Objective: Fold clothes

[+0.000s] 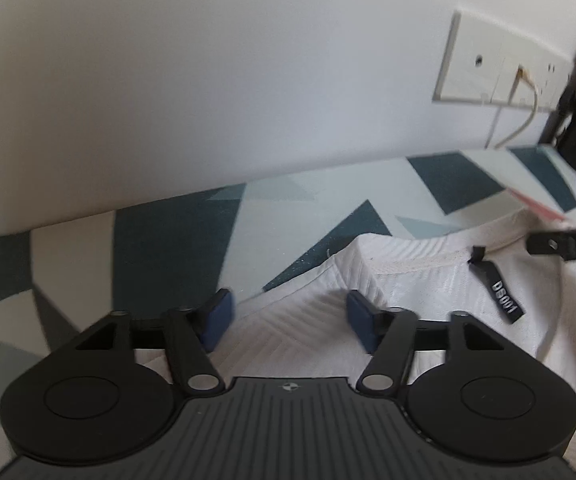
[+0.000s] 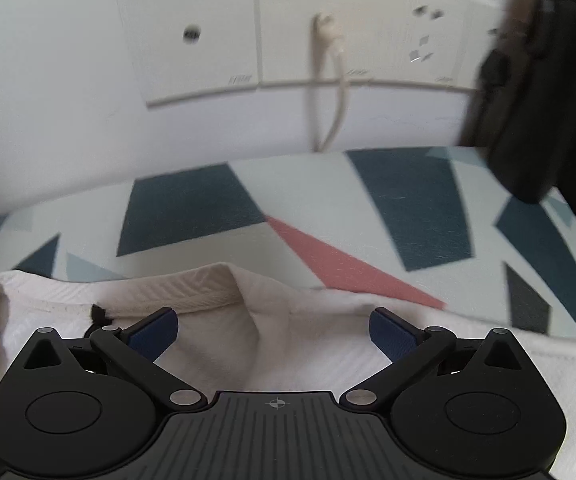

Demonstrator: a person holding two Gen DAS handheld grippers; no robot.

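A white ribbed garment (image 1: 428, 280) lies on a sheet patterned with dark teal, grey and pink shapes (image 1: 175, 236). Its collar faces the wall, and a black neck tag (image 1: 504, 294) hangs inside it. My left gripper (image 1: 288, 320) stands open over the garment's left shoulder edge; the blue pads (image 1: 219, 320) are apart and press on nothing. In the right wrist view the same garment (image 2: 271, 332) shows its collar and right shoulder. My right gripper (image 2: 273, 330) hovers wide open above that cloth, its blue pads (image 2: 394, 334) clear of it.
A white wall (image 1: 247, 80) rises just behind the bed with a socket panel (image 2: 288, 36) and a white cable (image 2: 334, 80) plugged in. A black bag or device (image 2: 536, 92) hangs at the far right. The right gripper's black tip (image 1: 568, 242) shows in the left view.
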